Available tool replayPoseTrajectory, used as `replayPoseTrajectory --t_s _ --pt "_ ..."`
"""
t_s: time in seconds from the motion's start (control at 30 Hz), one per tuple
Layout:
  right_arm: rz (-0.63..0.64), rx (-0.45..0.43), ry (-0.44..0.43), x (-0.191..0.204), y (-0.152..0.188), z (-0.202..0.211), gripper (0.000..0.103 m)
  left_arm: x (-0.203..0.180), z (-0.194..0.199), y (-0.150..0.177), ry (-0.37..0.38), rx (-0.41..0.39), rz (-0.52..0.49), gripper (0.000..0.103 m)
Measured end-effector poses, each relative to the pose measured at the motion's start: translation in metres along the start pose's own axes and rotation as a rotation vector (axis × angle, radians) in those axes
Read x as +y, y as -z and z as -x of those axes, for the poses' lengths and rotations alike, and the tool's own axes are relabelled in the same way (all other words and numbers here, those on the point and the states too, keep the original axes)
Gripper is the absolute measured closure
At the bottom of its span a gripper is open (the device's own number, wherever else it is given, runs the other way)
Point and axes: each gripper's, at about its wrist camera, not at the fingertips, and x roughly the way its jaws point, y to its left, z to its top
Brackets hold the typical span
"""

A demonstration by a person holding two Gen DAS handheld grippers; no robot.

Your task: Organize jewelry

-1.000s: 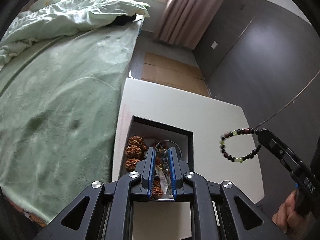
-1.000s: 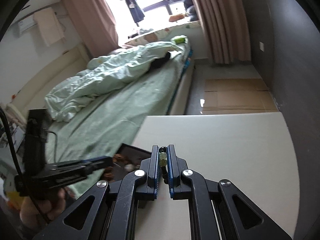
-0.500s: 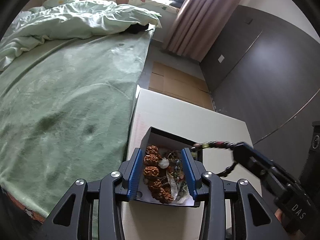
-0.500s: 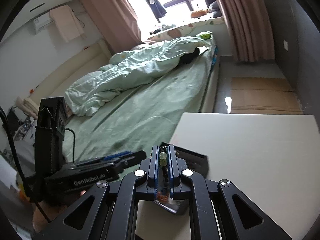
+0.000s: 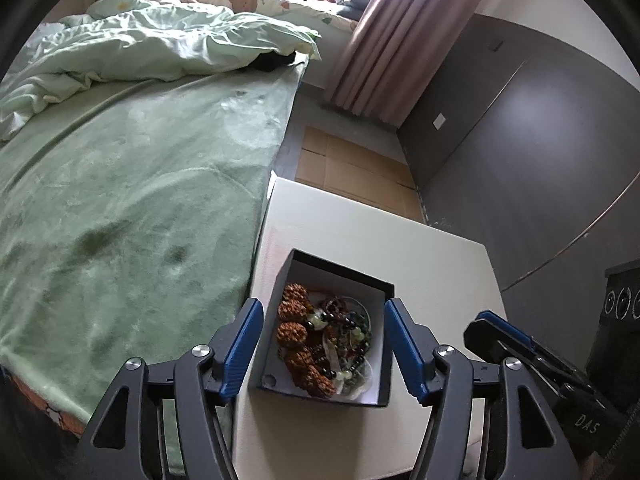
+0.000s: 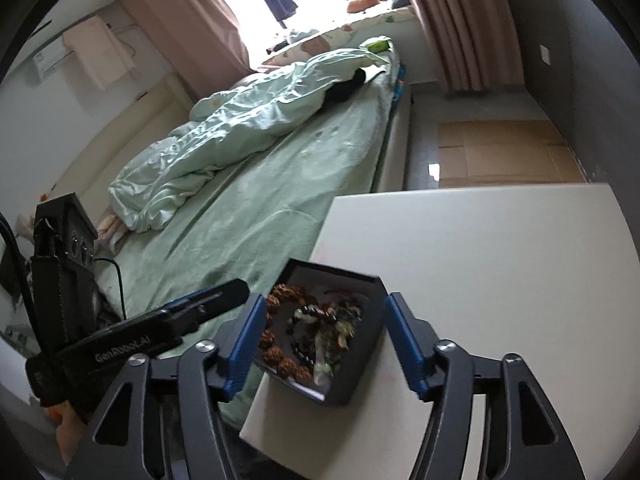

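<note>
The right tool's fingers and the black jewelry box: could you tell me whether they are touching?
Apart. In the right wrist view, the right tool stands open, and its blue fingers sit outside the black jewelry box with pale table showing between.

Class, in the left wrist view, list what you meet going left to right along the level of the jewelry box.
Green bed → left gripper's left blue finger → jewelry box → its right blue finger → right gripper.

Both wrist views angled down, close over jewelry box (image 5: 362, 280) (image 6: 370, 280), bed (image 5: 140, 184) (image 6: 288, 160) shared behind
</note>
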Motion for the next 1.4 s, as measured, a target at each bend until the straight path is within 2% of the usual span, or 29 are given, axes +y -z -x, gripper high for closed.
replayPoseTrajectory --t_s 0.1,0.13,0.17,0.2,0.33,0.43,0.57,0.73,0.83,0.97,1.13,1.4 --pt "-0.015 -0.011 0.022 -0.004 0.005 0.013 0.035 -0.007 0.009 0.004 0.0 -0.012 -0.007 0.031" --pt "-0.02 -0.017 0.025 -0.004 0.006 0.018 0.033 -0.01 0.014 0.006 0.001 -0.022 -0.014 0.026" --pt "-0.024 -0.022 0.031 -0.005 0.006 0.022 0.027 -0.012 0.017 0.008 -0.001 -0.028 -0.017 0.022" --pt "-0.027 -0.029 0.043 -0.005 0.007 0.027 0.022 -0.015 0.02 0.009 -0.005 -0.035 -0.021 0.021" --pt "-0.038 -0.046 0.057 -0.009 0.015 0.044 0.019 -0.023 0.036 0.019 -0.009 -0.051 -0.031 0.018" --pt "-0.048 -0.046 0.084 -0.018 0.021 0.057 0.007 -0.031 0.048 0.026 -0.009 -0.068 -0.052 0.013" --pt "-0.068 -0.073 0.126 -0.025 0.03 0.084 0.0 -0.045 0.071 0.037 -0.017 -0.103 -0.09 0.005" --pt "-0.078 -0.107 0.153 -0.021 0.047 0.117 0.0 -0.059 0.101 0.055 -0.012 -0.14 -0.131 0.001" --pt "-0.088 -0.116 0.109 -0.017 0.059 0.136 0.0 -0.07 0.118 0.068 -0.014 -0.163 -0.172 0.001" --pt "-0.069 -0.144 0.147 -0.005 0.074 0.161 0.0 -0.081 0.141 0.086 -0.009 -0.186 -0.215 0.0" --pt "-0.05 -0.167 0.113 0.011 0.092 0.188 0.0 -0.092 0.168 0.109 0.003 -0.213 -0.249 0.0" --pt "-0.035 -0.22 0.167 0.032 0.126 0.226 0.0 -0.102 0.2 0.139 0.024 -0.253 -0.315 0.0"
